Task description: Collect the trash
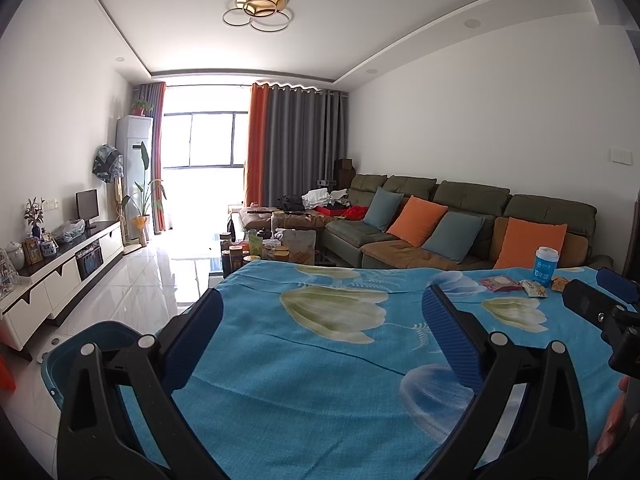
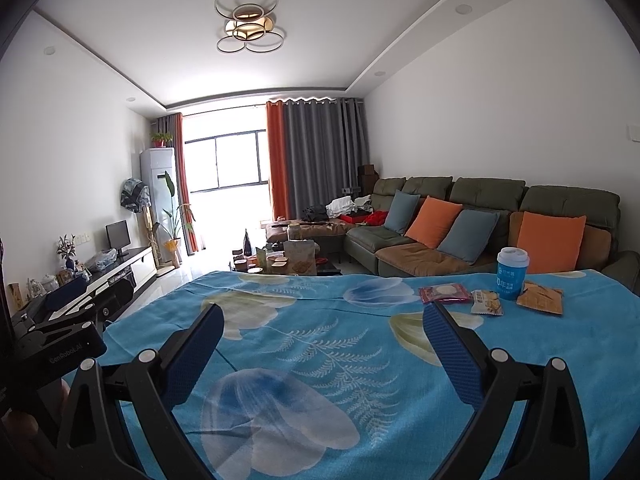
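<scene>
Trash lies at the far right of a table under a blue flowered cloth (image 2: pixel 320 344): a red wrapper (image 2: pixel 443 294), a pale snack packet (image 2: pixel 487 303), an orange packet (image 2: pixel 540 300) and a blue paper cup (image 2: pixel 512 274) standing upright. The left wrist view shows the same cup (image 1: pixel 546 266) and red wrapper (image 1: pixel 500 283) far right. My right gripper (image 2: pixel 322 310) hovers open over the cloth, short of the trash, nothing between its fingers. My left gripper (image 1: pixel 322 298) is open too, empty, over the table's left part. A blue bin (image 1: pixel 86 346) sits on the floor left of the table.
A green sofa (image 2: pixel 480 220) with orange and blue cushions runs behind the table on the right. A cluttered coffee table (image 1: pixel 264 250) stands beyond the table's far edge. A white TV cabinet (image 1: pixel 60 276) lines the left wall, with glossy tiled floor (image 1: pixel 140 284) between.
</scene>
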